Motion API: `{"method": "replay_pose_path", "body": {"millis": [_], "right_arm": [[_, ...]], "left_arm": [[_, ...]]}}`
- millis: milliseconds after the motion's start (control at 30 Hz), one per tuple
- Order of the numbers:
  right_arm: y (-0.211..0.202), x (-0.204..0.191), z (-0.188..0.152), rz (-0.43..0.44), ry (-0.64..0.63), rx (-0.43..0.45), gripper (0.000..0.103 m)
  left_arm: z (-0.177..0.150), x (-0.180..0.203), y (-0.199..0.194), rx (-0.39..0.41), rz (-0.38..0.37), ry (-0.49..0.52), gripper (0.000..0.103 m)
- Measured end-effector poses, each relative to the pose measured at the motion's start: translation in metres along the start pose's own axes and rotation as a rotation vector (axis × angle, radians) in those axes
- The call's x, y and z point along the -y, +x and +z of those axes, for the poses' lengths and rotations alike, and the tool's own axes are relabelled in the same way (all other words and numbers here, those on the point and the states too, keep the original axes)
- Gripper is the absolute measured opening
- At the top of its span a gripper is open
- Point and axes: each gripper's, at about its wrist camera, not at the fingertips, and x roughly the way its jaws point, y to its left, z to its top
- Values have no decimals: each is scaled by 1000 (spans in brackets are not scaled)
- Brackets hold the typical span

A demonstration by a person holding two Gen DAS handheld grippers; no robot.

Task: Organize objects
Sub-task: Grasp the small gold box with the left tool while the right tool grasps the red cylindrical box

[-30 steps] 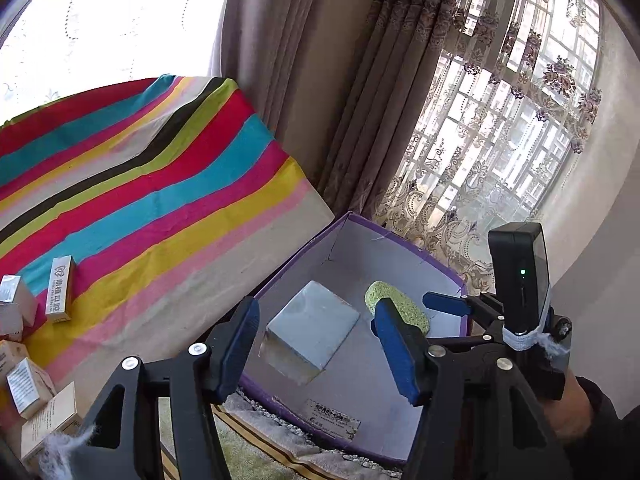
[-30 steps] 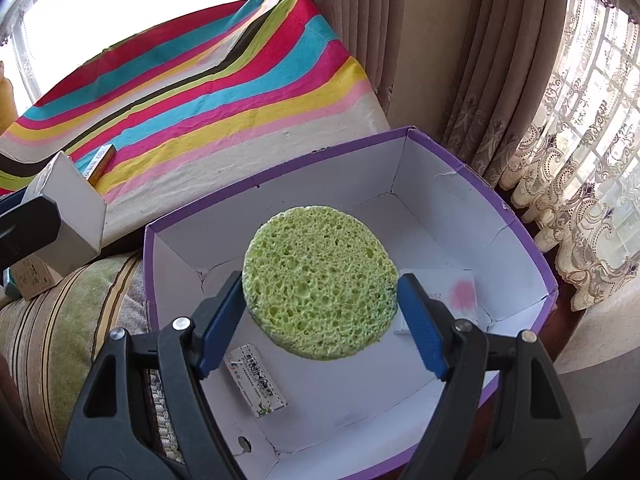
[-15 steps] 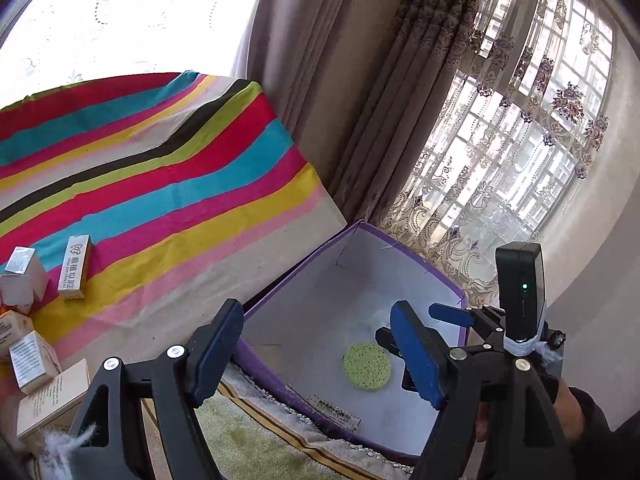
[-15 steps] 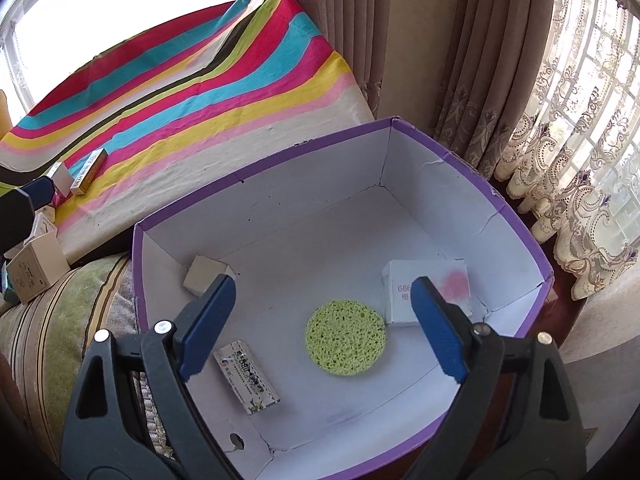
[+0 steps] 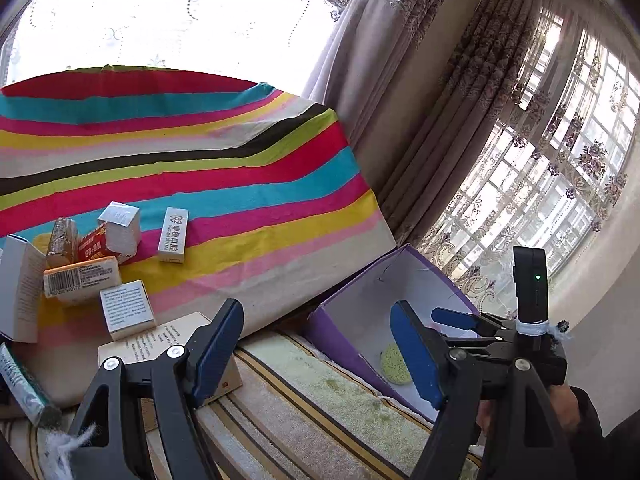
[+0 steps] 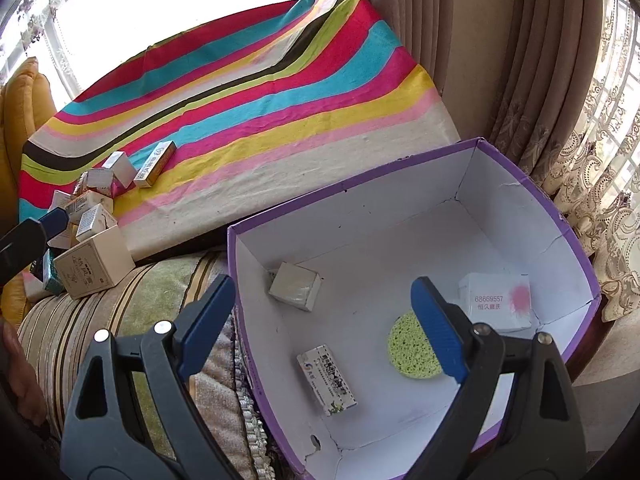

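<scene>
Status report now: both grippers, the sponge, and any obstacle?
Left gripper open, empty. Right gripper open, empty. Sponge flat in purple box. No obstacle seen.

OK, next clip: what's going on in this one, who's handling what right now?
A person is sorting small items into a purple box with a hand-held gripper in each hand. The right hand-held gripper stands open and empty over the box, its jaws having just opened. A green sponge and three small packages lie on the box floor. The left hand-held gripper, also open and empty, points toward the small boxes on the striped cloth.
</scene>
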Motion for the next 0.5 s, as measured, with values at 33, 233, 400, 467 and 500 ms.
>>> {"method": "replay_pose_path", "body": {"millis": [33,233,400,467,500], "right_arm": [[1,-5,1,11,-6,-2,91],[3,-39,11,54,-61,-3,91],[4,-68,27,89,-117,19,91],[8,-80,34,107,-138,22,91],[10,-86,37,118,-145,22,91]], "left_arm": [[0,-6,-6,5,9,-7,77],[14,-48,-38,14,107,-31,76],[37,-83,-50,-22,196,-15,75],[46,-96,-49,-54,221,-22,75],[51,-102,-47,-74,225,-28,75]]}}
